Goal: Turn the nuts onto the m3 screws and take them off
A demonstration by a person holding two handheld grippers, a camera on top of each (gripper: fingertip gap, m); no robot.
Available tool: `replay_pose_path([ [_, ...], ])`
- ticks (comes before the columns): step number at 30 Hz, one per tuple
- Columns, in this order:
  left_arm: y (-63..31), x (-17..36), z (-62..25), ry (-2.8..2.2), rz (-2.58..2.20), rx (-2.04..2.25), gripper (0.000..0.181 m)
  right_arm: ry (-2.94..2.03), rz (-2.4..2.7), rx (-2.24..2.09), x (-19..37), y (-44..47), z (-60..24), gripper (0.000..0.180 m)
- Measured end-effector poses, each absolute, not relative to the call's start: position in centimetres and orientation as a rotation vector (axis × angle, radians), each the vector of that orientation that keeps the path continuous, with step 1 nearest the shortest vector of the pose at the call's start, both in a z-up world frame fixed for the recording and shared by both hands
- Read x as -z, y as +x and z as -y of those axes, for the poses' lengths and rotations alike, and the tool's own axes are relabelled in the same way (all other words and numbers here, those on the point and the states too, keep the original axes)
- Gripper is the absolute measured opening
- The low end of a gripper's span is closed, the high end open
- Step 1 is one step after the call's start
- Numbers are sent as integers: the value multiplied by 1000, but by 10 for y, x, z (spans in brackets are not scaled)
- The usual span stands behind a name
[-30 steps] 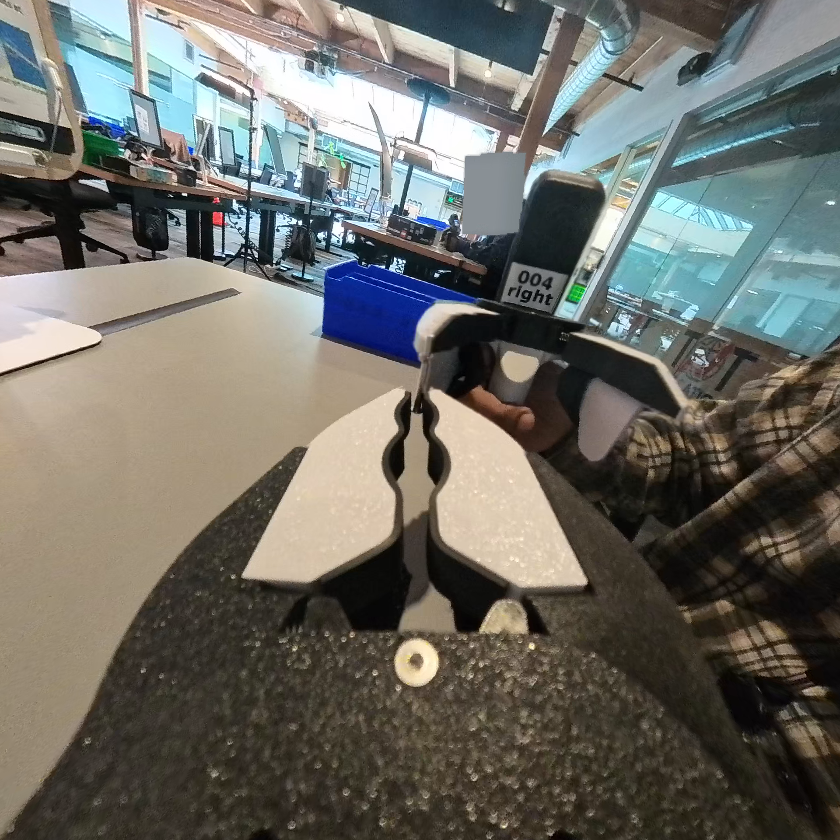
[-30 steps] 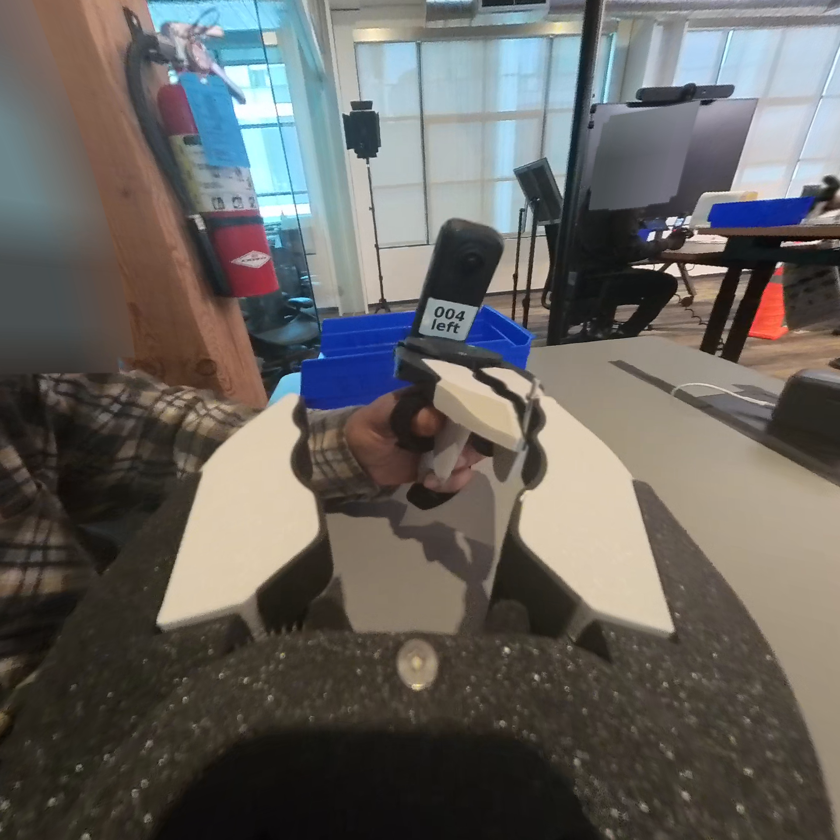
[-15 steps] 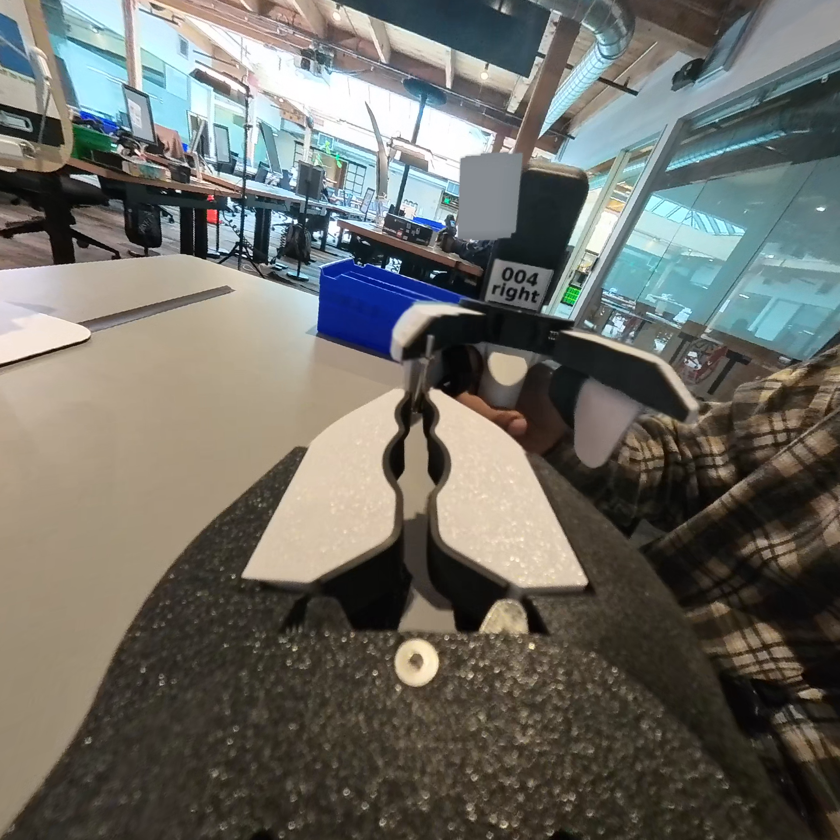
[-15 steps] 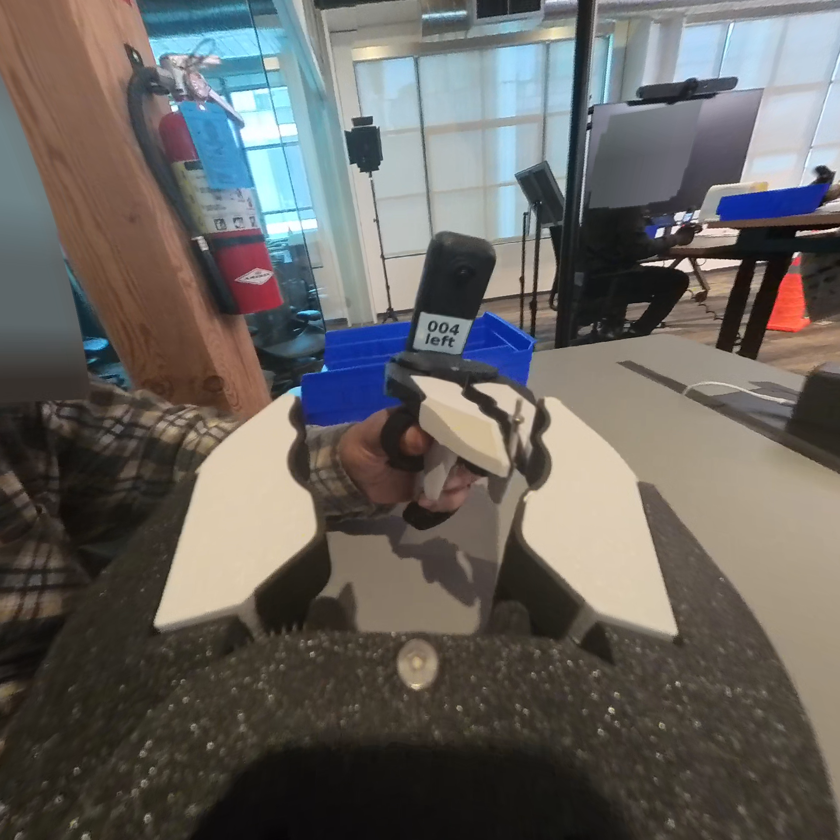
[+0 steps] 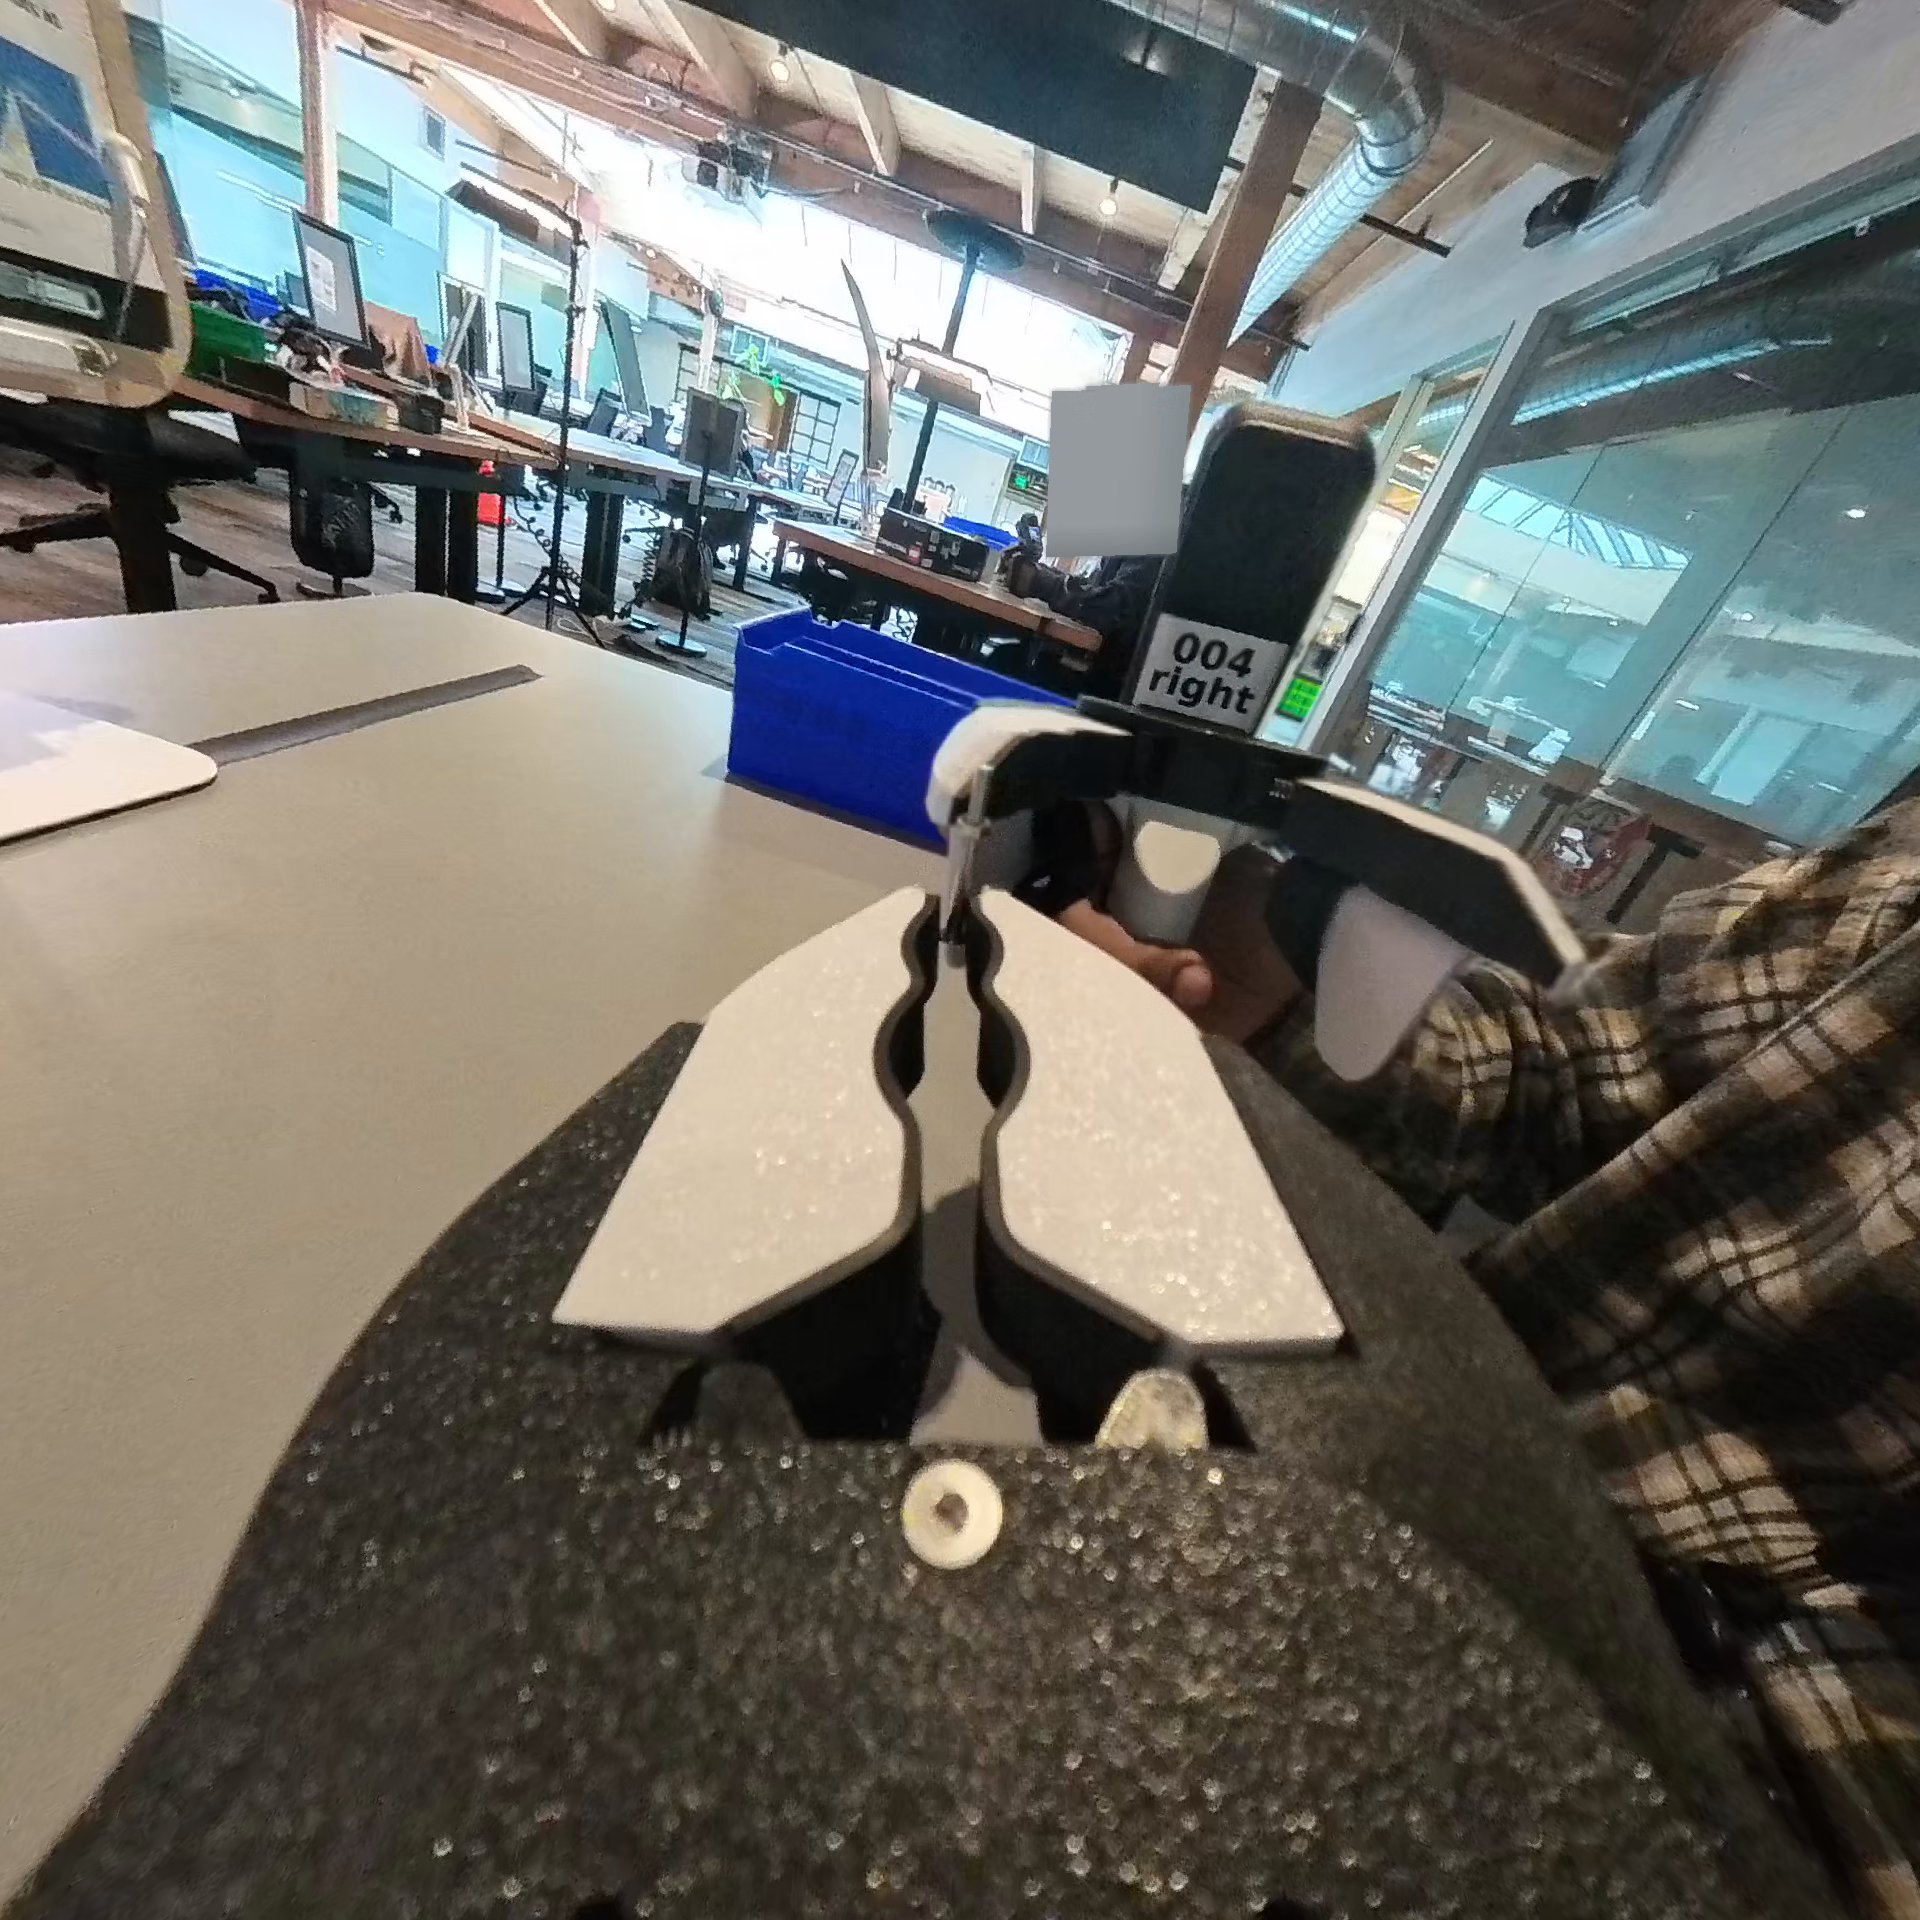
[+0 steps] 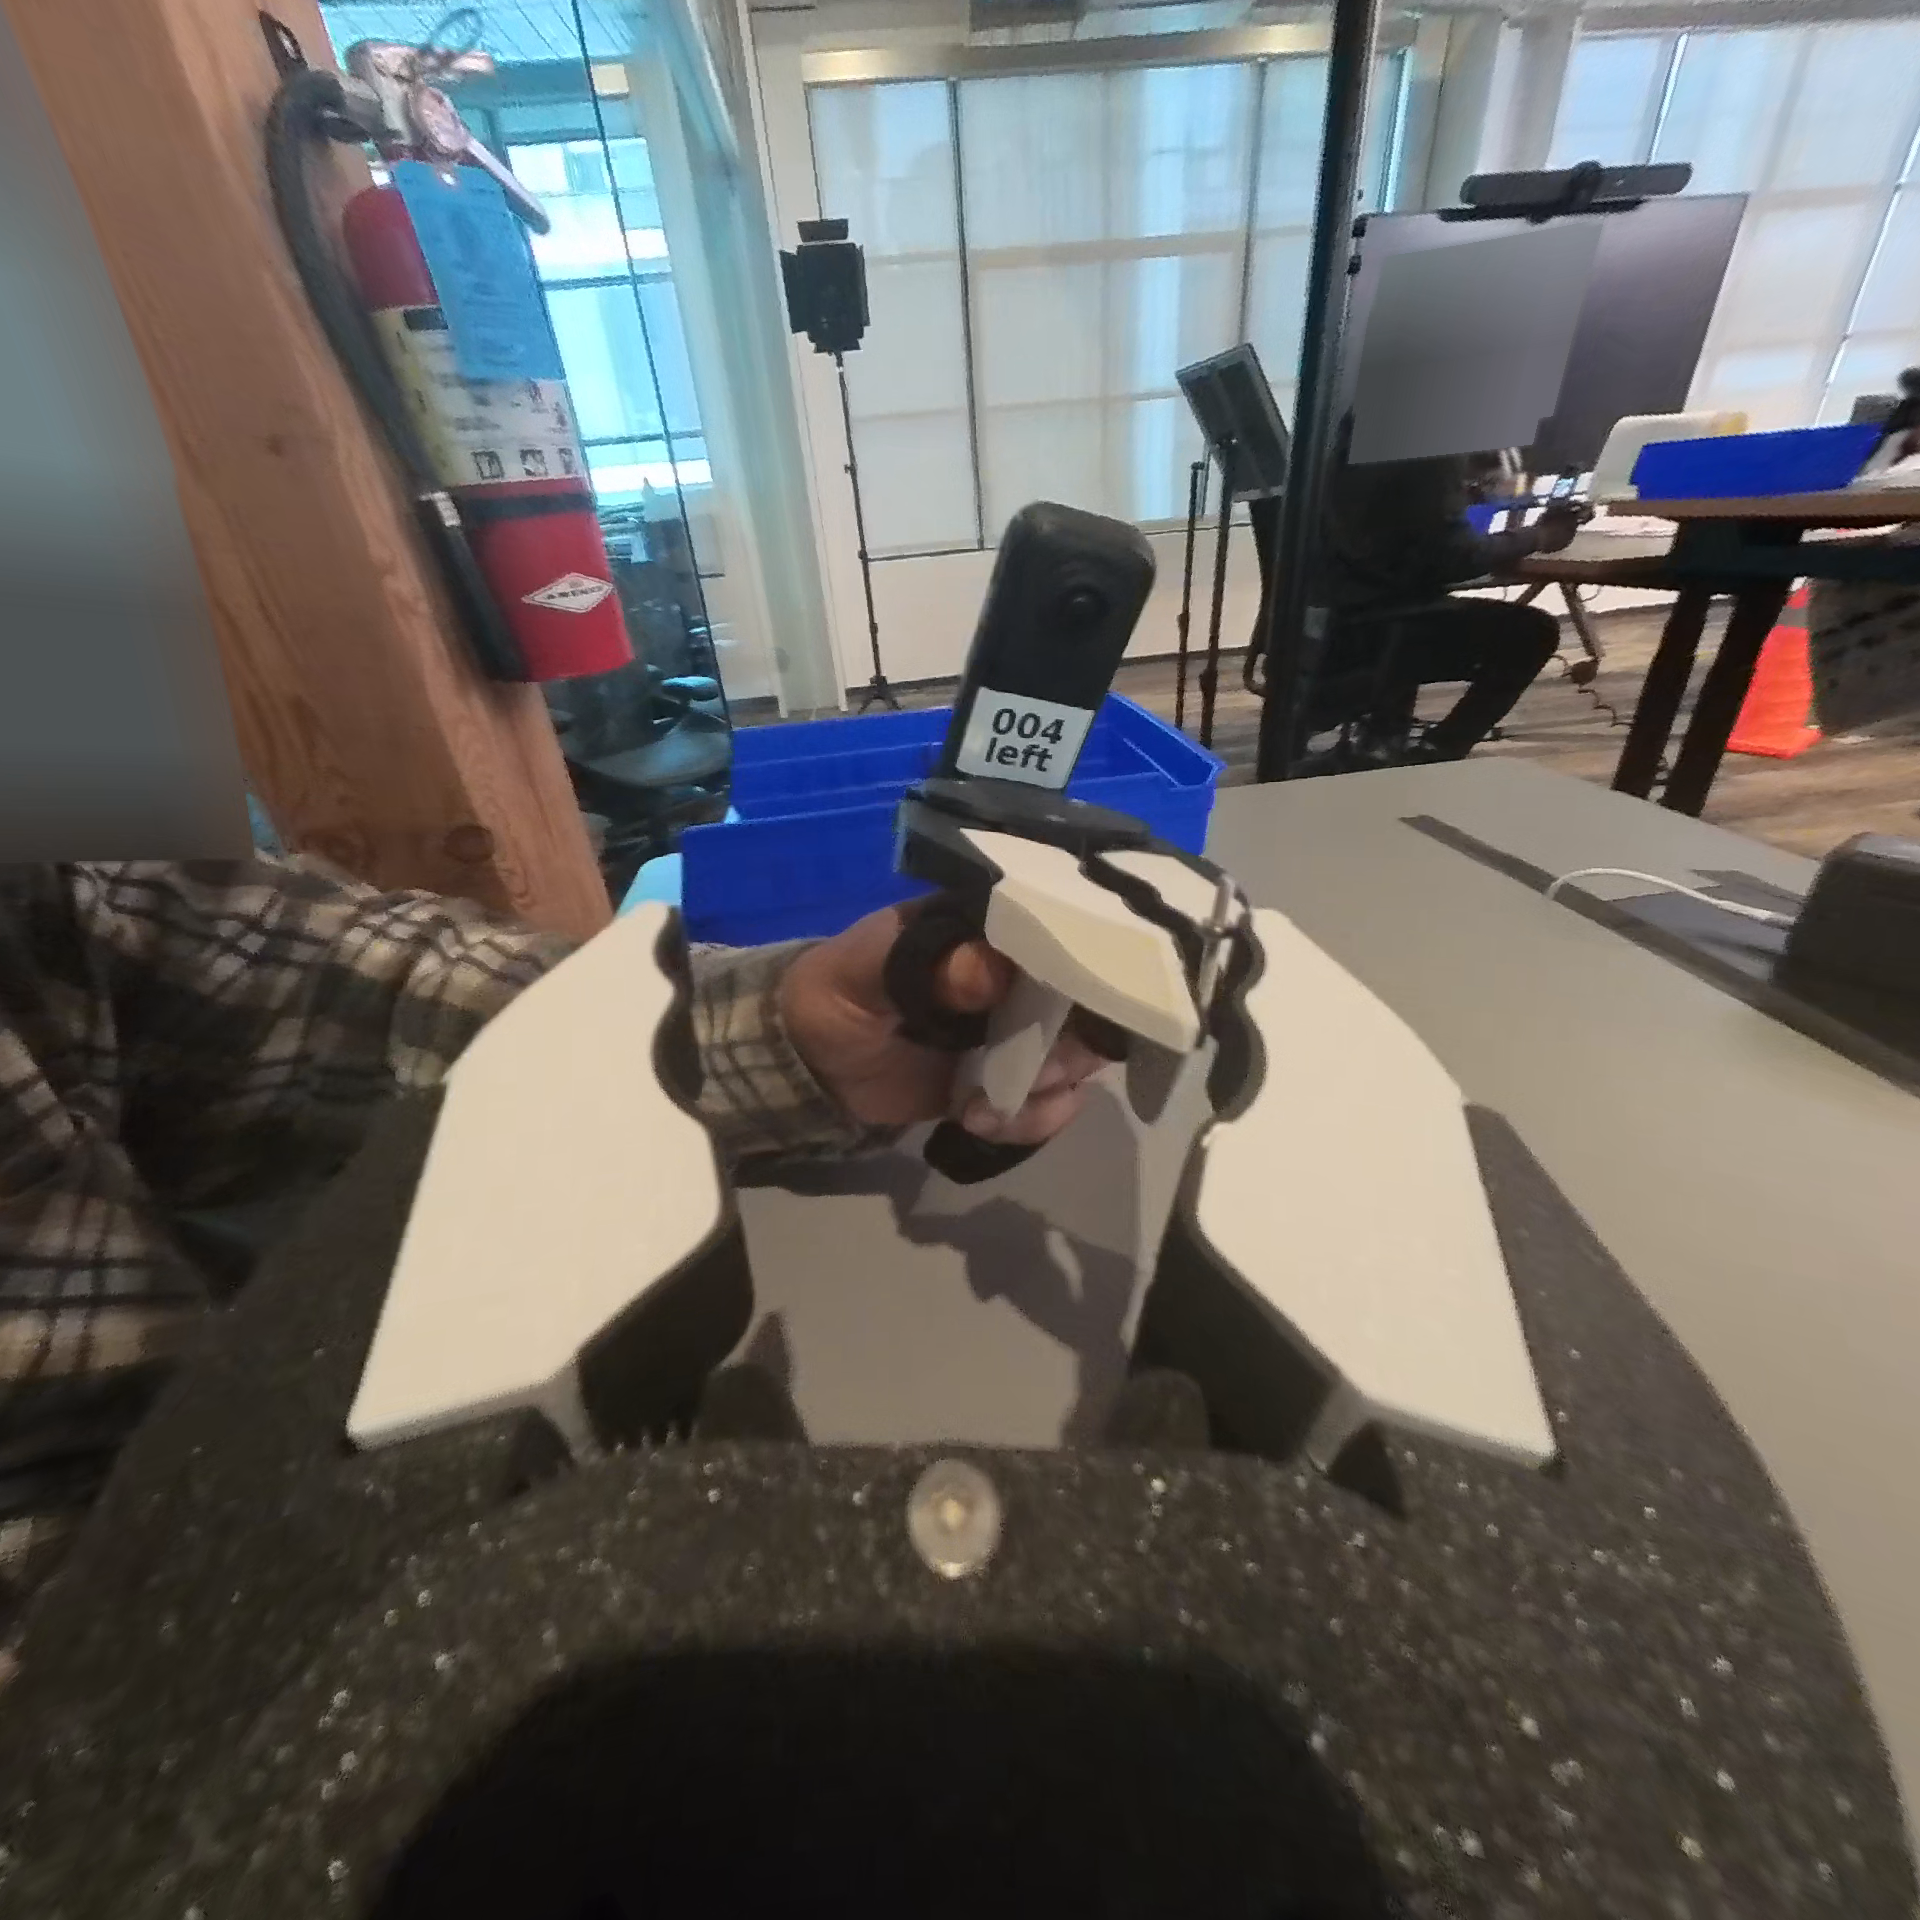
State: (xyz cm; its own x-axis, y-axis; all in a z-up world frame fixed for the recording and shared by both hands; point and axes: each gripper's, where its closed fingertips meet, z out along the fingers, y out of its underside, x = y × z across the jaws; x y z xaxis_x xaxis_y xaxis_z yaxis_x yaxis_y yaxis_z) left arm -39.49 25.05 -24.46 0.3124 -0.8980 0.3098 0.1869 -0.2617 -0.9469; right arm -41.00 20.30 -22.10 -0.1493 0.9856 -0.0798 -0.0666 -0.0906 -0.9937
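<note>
Left wrist view: m3 screw (image 5: 964,871) upright, lower end pinched at the tips of the clenched left hand-held gripper (image 5: 954,928), upper end meeting one fingertip (image 5: 961,761) of the right hand-held gripper (image 6: 956,940). Nut too small to make out. Right wrist view: right jaws spread wide, grasping nothing, one finger brushing the screw (image 6: 1218,933), probably to roll a nut along the thread. Both lifted above the grey worktop (image 5: 364,935), likely for turning room. Blue bin (image 5: 831,717) behind.
</note>
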Motion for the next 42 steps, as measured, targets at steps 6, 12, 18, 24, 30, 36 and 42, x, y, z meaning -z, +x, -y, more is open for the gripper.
replay_pose_path([
  [6, -391, 246, -249, -1457, -707, 1214, 4, -1146, 1177, -1413, 211, -410, -215, 96],
  [12, -391, 246, -249, -1461, -725, 1186, 4, -1161, 1121, -1368, 198, -388, -236, 54],
  [18, -386, 248, -246, -1461, -753, 1180, 4, -1193, 1175, -1355, 206, -392, -241, 26],
  [24, -385, 248, -245, -1462, -758, 1182, 4, -1212, 1182, -1366, 212, -399, -244, 19],
  [30, -385, 248, -245, -1461, -759, 1185, 4, -1229, 1210, -1356, 220, -405, -244, 16],
  [36, -384, 248, -244, -1461, -765, 1180, 4, -1226, 1216, -1362, 222, -406, -242, 10],
  [42, -384, 247, -243, -1453, -771, 1185, 4, -1222, 1227, -1374, 224, -407, -240, 2],
])
